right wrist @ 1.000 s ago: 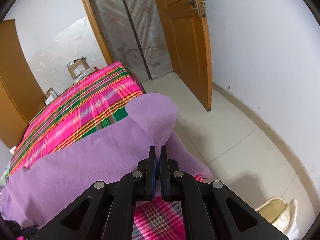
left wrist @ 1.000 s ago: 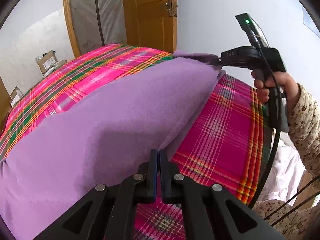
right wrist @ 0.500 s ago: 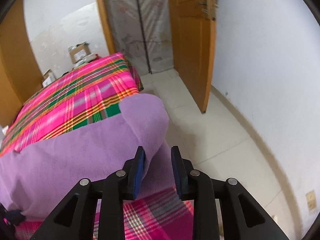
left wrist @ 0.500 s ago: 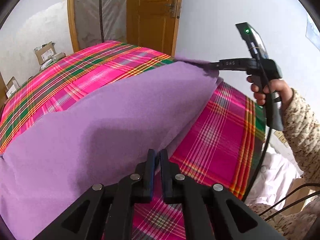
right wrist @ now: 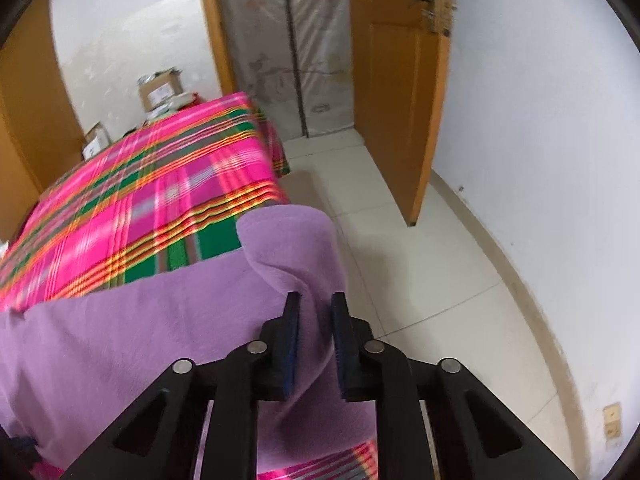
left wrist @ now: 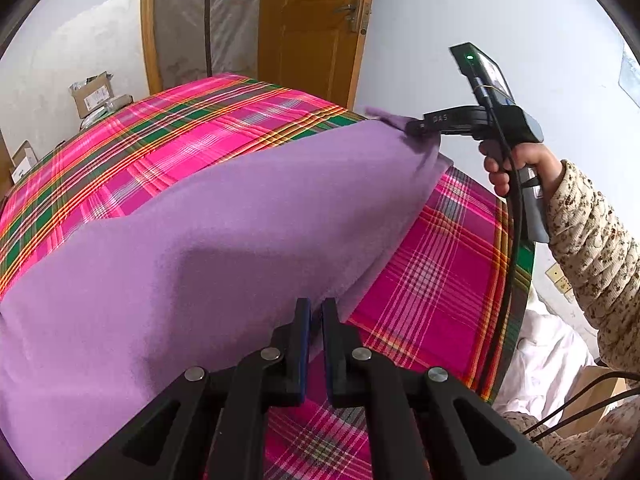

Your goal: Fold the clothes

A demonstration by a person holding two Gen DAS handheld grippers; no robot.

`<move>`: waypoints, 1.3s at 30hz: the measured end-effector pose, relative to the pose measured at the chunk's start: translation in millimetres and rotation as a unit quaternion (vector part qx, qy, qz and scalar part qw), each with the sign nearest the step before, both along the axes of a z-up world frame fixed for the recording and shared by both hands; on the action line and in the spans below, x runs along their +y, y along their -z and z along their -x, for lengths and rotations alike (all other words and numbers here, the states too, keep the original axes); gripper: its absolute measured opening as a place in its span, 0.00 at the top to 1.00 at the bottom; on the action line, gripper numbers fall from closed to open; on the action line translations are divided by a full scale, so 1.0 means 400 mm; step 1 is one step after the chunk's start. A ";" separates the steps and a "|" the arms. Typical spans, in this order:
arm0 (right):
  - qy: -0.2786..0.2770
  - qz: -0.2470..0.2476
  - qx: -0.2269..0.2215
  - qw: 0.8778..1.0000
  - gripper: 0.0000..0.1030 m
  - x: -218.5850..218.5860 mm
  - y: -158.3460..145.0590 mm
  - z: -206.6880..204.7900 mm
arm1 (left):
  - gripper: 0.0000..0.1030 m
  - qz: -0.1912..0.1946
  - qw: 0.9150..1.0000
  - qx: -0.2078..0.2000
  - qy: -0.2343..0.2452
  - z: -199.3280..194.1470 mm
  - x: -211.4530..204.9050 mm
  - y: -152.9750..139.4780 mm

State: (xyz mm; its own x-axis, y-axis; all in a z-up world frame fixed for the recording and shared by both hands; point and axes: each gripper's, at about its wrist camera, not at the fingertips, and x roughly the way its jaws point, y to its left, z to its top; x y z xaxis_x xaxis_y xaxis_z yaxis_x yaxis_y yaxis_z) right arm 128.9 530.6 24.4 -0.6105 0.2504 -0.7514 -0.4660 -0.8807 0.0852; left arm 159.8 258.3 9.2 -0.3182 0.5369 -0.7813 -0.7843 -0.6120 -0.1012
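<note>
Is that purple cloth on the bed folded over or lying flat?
Folded over. The purple cloth is doubled back on itself across the plaid bedspread, its upper layer raised, its corner curling by the right gripper.

The bed (left wrist: 432,280) has a loud pink plaid sheet with green and orange stripes. A big purple fleece cloth (left wrist: 224,240) is spread over its near part, one corner bunched up at the edge.

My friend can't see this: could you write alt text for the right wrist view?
A black two-fingered tool, its jaws closing, straddles a fold of purple fleece cloth draped over a bed with a pink plaid bedspread. Beyond it are a tiled floor and an open wooden door.
</note>
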 end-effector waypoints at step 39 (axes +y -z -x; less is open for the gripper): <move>-0.150 0.024 0.061 0.986 0.76 -0.276 -0.138 -0.007 | 0.91 -0.044 0.967 0.022 -0.251 0.125 -0.507 -0.122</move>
